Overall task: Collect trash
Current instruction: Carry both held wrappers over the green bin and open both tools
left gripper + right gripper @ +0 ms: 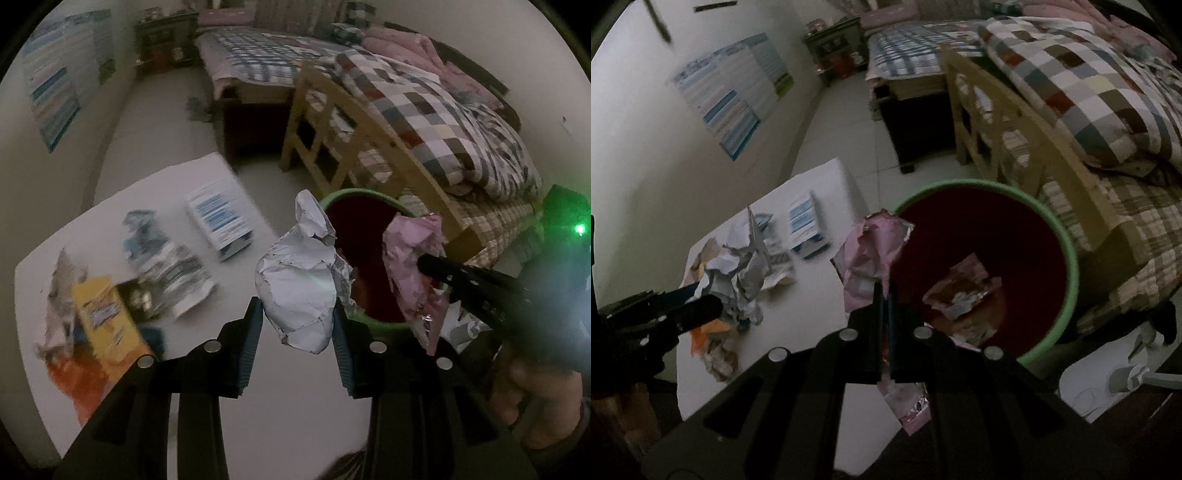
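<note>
Step in hand: I read this as the carry-to-bin stage of collecting trash; both of my grippers are loaded and stand at the mouth of the bin, with nothing let go yet.
Left gripper [297, 325]: jaws part-way apart and pressed on either side of the crumpled white paper [301, 286]; I hold it in the air at the near rim, between table and bin opening.
Right gripper [884, 295]: jaws drawn nearly together, pinching the pink foil wrapper [871, 254], which hangs both above and below the fingers; it sits at the bin's near-left rim, not clearly over the opening.
Bin [1071, 258]: green rim, dark red inside, standing on the floor between the table and the wooden bed frame [1015, 147]; one crumpled wrapper [964, 291] already lies at the bottom.
Table [177, 192]: white top beside the bin; I still see a yellow box [107, 314], a blue-and-white box [219, 218] and loose wrappers, blurred here, waiting to be cleared.
Next move, my judgement: bring each load fully over the red interior, then part the jaws so paper and wrapper fall inside.
Care needed: the wrapper's long tail could catch on the rim and spill outside.
</note>
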`<state>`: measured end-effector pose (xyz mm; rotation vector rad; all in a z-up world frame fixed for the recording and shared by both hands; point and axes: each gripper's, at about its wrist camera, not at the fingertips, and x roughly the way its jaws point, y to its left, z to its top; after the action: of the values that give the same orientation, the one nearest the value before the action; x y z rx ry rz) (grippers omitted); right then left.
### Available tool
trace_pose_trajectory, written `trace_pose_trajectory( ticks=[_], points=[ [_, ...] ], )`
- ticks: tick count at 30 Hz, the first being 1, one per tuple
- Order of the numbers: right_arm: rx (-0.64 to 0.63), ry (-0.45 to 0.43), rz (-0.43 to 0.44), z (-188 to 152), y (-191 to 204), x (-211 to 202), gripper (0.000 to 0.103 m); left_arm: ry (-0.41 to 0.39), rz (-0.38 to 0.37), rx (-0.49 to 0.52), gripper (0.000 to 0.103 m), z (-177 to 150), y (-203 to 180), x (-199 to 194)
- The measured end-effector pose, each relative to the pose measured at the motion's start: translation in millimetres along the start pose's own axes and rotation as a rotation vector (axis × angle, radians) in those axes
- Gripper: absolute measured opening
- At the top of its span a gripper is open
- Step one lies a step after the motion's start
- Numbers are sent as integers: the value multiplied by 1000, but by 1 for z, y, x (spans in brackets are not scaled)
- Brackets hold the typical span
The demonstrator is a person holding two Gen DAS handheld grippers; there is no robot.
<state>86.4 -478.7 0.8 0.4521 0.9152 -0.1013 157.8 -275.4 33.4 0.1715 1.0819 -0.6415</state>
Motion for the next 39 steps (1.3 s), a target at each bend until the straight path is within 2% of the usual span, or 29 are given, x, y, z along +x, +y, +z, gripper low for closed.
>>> trace_pose_trajectory(
  ticks=[12, 21, 25, 27, 29, 31, 36, 38, 39],
  points=[
    [88, -6, -17, 24, -56, 16, 3, 47, -42, 87, 34, 38, -56, 48],
    [142, 12, -24, 28, -87, 35, 3, 98, -49, 111, 36, 49, -75, 83],
    [154, 31, -22, 28, -94, 45, 4, 119, -46, 116, 39, 53, -77, 92],
    [159, 44, -21, 28, -96, 49, 6, 125, -44, 115, 46, 53, -78, 95],
    [157, 51, -19, 26, -96, 50, 18, 122, -44, 107, 54, 54, -76, 95],
    [159, 43, -25, 25, -97, 49, 40, 112, -35, 93, 64, 53, -74, 93],
    [157, 25, -62, 23, -96, 43, 71, 86, -10, 70, 81, 49, -65, 82],
    [139, 16, -78, 22, -92, 37, 78, 66, 6, 61, 91, 47, -59, 74],
    [128, 11, -88, 22, -89, 35, 85, 54, 15, 54, 93, 46, -56, 69]
  ],
)
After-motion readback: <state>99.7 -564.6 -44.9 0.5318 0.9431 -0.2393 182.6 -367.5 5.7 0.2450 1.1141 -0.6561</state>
